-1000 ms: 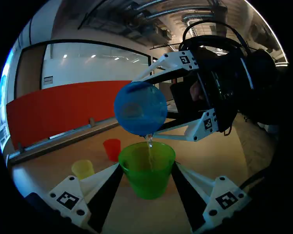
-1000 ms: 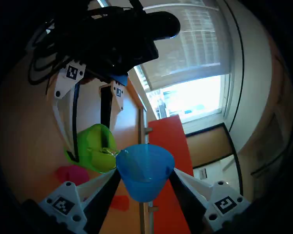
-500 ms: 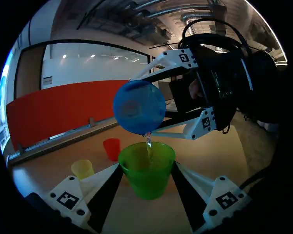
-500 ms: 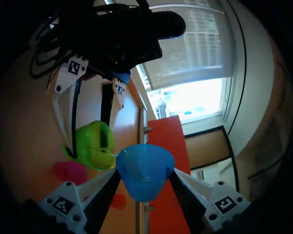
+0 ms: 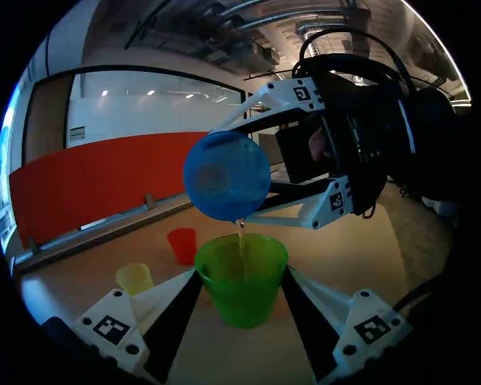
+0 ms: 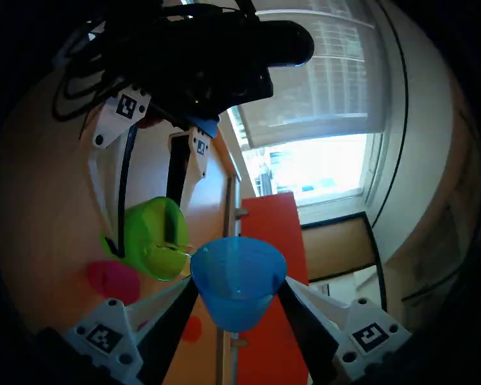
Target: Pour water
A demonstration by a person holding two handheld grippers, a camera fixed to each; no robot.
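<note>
R gripper (image 6: 237, 292) tips blue cup (image 5: 226, 176); water (image 5: 242, 239) into L-held green cup (image 5: 242, 277).

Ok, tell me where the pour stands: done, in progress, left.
Done: the left tongs grip the green cup, the right tongs grip the blue cup, tipped above it. In hand: a thin stream runs from the blue rim into the green cup. Left, likely: drain the blue cup, right it, set it down. How much water remains I cannot tell.
</note>
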